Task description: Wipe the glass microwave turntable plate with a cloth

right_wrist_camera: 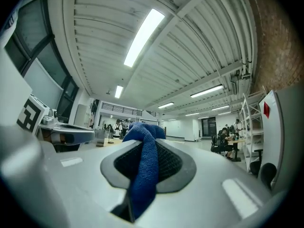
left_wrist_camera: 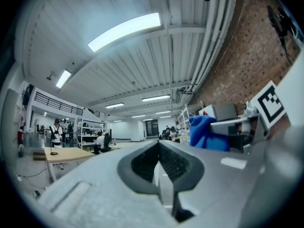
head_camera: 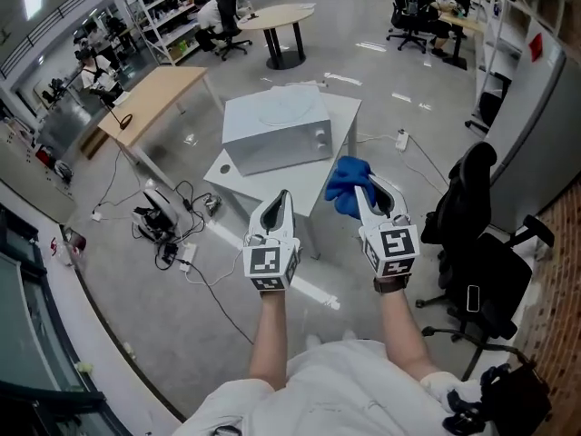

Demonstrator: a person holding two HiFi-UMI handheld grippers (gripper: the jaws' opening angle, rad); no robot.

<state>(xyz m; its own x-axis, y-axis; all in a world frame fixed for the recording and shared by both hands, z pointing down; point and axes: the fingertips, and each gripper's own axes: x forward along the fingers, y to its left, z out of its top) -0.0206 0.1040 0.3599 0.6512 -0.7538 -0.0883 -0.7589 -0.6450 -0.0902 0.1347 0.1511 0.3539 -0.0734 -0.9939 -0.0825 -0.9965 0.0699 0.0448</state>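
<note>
A wide workshop with a grey floor [head_camera: 363,89], shelving and people at distant desks spreads out below the head camera. In its middle stands a small white table [head_camera: 340,121] that carries a white microwave [head_camera: 272,143]. A faint round outline on the microwave's flat top looks like the glass turntable plate [head_camera: 283,109], lying level there.

Both tools are held in the air on the near side of the table, well apart from the plate. The left gripper [head_camera: 283,196] has its jaws pressed together with nothing between them, as its own view confirms [left_wrist_camera: 158,145]. The right gripper [head_camera: 363,185] is clamped on a blue cloth [head_camera: 343,182], which bunches out past the tips; in its own view [right_wrist_camera: 148,141] the cloth [right_wrist_camera: 145,165] runs down the seam of the jaws.

The plate lies straight ahead of the left gripper, and ahead and to the left of the right one. Being round, it offers no long axis to line up with. The cloth-bearing right gripper would have to travel forward, inward and over the microwave's front edge to reach it. Neither gripper view shows the plate, since both cameras tilt toward the ceiling.

Nothing stands between the grippers and the microwave top. A black office chair [head_camera: 477,243] sits close on the right, a wooden desk [head_camera: 150,98] on the left, and cables [head_camera: 182,243] trail on the floor beside the table.
</note>
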